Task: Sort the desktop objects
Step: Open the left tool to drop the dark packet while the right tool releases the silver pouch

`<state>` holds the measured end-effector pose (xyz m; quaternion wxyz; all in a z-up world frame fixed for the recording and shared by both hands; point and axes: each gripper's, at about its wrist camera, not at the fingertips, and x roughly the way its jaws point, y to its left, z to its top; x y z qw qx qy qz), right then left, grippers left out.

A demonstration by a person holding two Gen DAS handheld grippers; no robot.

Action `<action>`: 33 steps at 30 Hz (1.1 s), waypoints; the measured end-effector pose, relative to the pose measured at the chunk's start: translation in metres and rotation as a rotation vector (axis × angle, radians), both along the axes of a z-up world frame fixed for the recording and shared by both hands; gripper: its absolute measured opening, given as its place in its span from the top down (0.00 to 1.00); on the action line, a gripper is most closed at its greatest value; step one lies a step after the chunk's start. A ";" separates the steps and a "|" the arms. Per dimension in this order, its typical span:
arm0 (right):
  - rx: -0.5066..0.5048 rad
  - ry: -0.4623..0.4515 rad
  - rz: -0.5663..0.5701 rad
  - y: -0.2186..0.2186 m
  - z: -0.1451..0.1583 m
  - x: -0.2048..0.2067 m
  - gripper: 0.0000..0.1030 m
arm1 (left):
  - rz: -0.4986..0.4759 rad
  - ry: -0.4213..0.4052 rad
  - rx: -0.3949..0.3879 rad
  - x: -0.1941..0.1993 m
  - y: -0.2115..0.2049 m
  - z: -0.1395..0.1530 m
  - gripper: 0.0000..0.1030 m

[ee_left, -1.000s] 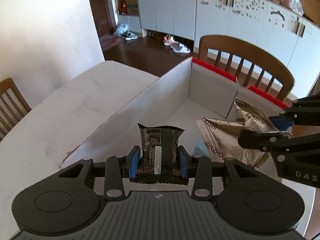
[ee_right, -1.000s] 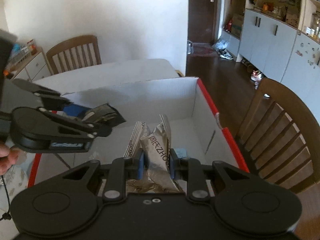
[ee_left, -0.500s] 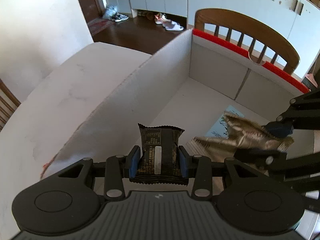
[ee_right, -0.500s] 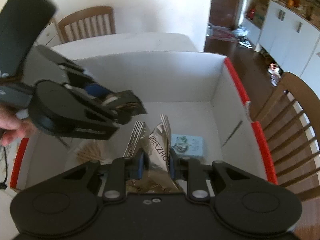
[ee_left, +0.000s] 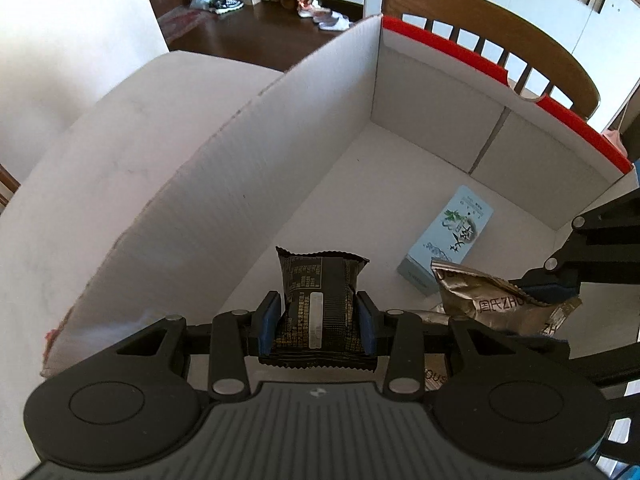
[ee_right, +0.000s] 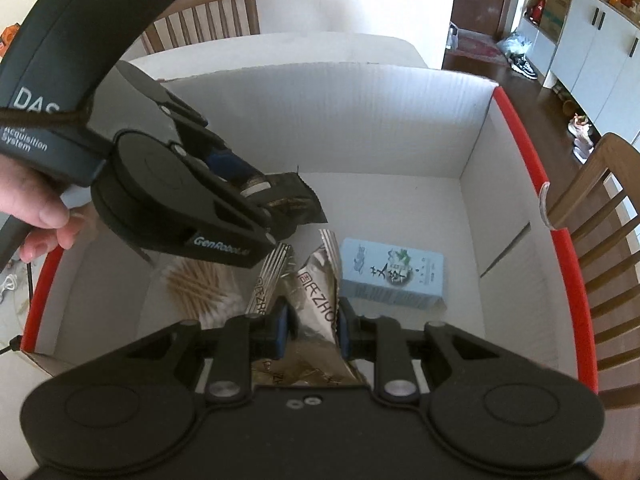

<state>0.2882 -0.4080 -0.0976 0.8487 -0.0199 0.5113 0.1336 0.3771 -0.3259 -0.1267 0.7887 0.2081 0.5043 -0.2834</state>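
Left gripper (ee_left: 318, 318) pinches a black packet (ee_left: 318, 308) upright between its blue pads, over the white box (ee_left: 436, 92). Right gripper (ee_right: 311, 326) is clamped on a silver packet (ee_right: 318, 300), also above the box floor. On that floor a blue carton (ee_right: 394, 276) lies flat at about 1 o'clock from the right gripper, and a heap of toothpicks (ee_right: 198, 286) at about 10 o'clock. A hand (ee_right: 38, 204) grasps the left gripper's handle. Wooden chairs (ee_left: 492, 24) stand beyond the box's red-edged wall.
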 end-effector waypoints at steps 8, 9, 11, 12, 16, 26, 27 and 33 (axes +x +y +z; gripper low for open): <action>-0.023 0.023 0.013 0.001 -0.001 0.012 0.77 | -0.006 0.068 0.048 0.003 -0.003 -0.008 0.62; -0.024 0.026 0.011 0.002 -0.002 0.013 0.77 | -0.005 0.076 0.052 0.003 -0.003 -0.009 0.62; -0.023 0.032 0.009 0.002 -0.002 0.015 0.77 | 0.001 0.095 0.063 0.009 -0.005 -0.011 0.62; -0.024 0.034 0.009 0.002 -0.003 0.015 0.76 | 0.003 0.103 0.071 0.009 -0.005 -0.012 0.62; -0.026 0.033 0.008 -0.004 -0.002 0.017 0.70 | 0.000 0.111 0.081 0.009 -0.006 -0.011 0.62; 0.003 0.008 -0.021 -0.014 0.003 0.009 0.60 | 0.019 0.088 0.061 0.005 0.001 0.001 0.52; 0.007 0.003 -0.022 -0.015 0.005 0.009 0.59 | 0.023 0.085 0.055 0.004 0.002 0.003 0.49; 0.022 -0.032 -0.013 -0.016 0.018 0.003 0.56 | 0.025 0.064 0.011 -0.007 0.009 0.021 0.46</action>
